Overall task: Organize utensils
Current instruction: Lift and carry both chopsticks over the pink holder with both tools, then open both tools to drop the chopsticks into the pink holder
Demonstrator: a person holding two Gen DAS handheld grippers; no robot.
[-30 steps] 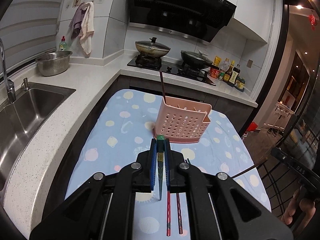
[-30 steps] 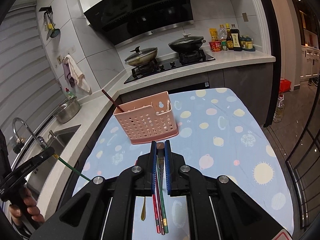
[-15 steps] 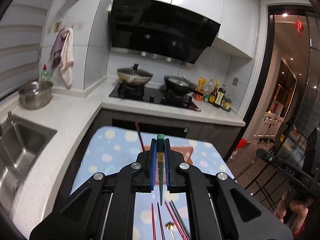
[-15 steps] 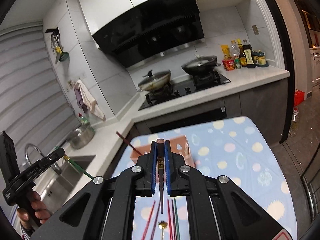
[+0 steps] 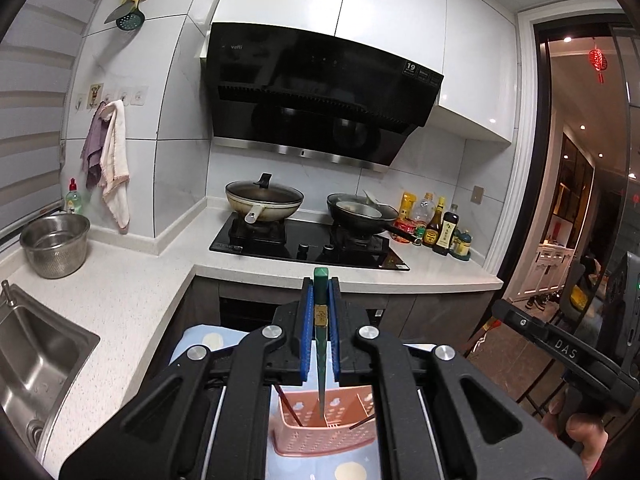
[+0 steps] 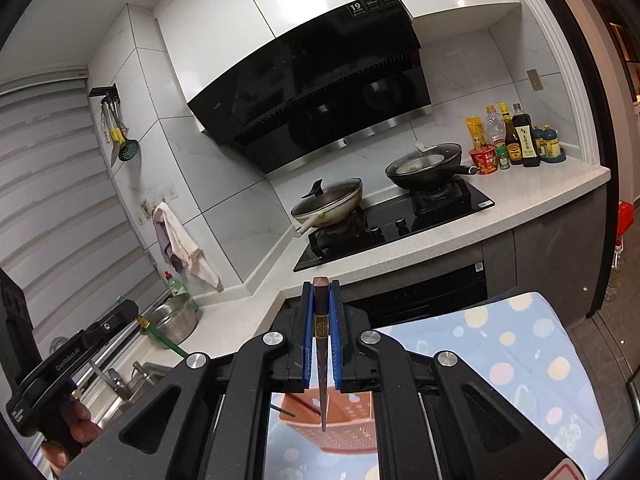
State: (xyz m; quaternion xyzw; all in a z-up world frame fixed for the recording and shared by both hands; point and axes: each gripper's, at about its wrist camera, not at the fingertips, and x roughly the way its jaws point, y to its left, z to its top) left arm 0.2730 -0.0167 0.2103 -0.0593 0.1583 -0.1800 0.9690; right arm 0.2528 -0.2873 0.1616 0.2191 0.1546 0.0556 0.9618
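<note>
A pink perforated utensil holder point(image 5: 324, 430) stands on the dotted blue tablecloth point(image 6: 520, 344), low in both wrist views. A dark red chopstick point(image 5: 289, 405) leans in its left side. My left gripper point(image 5: 320, 285) is shut on a green chopstick point(image 5: 320, 354), whose thin tip hangs over the holder's opening. My right gripper point(image 6: 321, 286) is shut on a dark brown chopstick point(image 6: 321, 380), tip down over the holder point(image 6: 348, 428). The right wrist view also has the left gripper point(image 6: 116, 322) at far left, its green chopstick point(image 6: 168, 346) slanting toward the holder.
Past the table runs an L-shaped white counter point(image 5: 132, 280) with a hob and two pans point(image 5: 264, 200), sauce bottles point(image 5: 436, 228), a steel bowl point(image 5: 54, 244) and a sink point(image 5: 36, 364). A person's hand point(image 5: 584, 436) holds the right gripper's handle. A doorway opens at right.
Both grippers have risen and come forward over the holder, each keeping its chopstick. The holder has slid from ahead of the fingers to beneath them. The loose chopsticks on the cloth have left the view.
</note>
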